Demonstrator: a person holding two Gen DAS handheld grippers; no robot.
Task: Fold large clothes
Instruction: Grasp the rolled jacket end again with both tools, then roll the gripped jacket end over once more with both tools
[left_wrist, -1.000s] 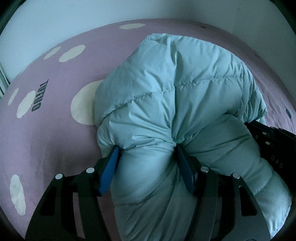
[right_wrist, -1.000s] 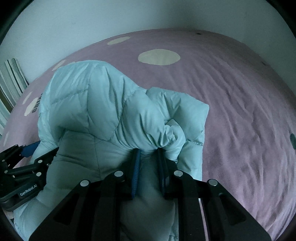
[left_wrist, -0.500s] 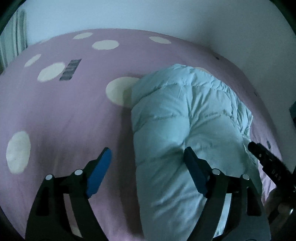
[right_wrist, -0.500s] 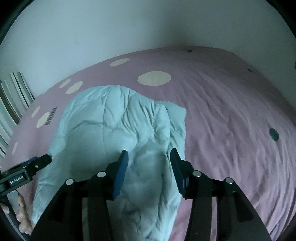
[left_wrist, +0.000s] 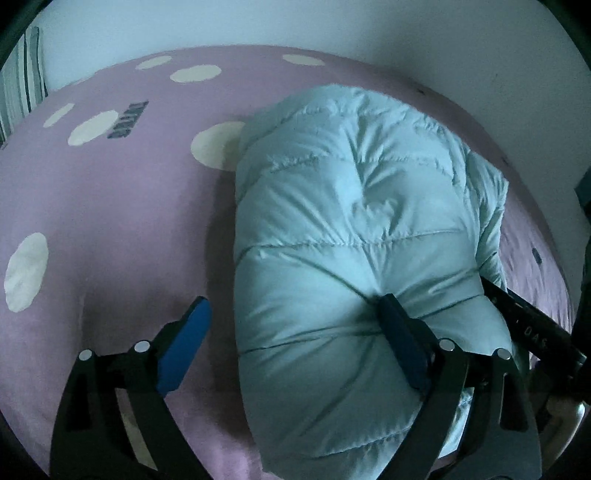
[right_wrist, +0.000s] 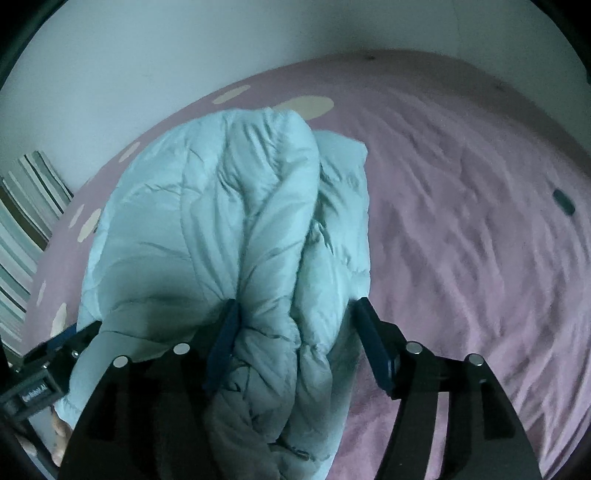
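Note:
A pale blue puffer jacket lies folded in a thick bundle on the purple bed; it also shows in the right wrist view. My left gripper is open over the jacket's near left edge, its right finger pressing into the padding and its left finger over bare sheet. My right gripper is open, its fingers on either side of the jacket's near right folds. Neither gripper grips the cloth. The right gripper's arm shows at the right of the left wrist view.
The purple bed sheet has cream spots and a dark printed label. A white wall runs behind the bed. A striped cloth lies at the left edge. A small dark object lies on the sheet at right.
Both grippers have let go of the jacket and opened. The jacket has dropped flat onto the bed in a folded bundle, and both grippers have come back low against its near edge.

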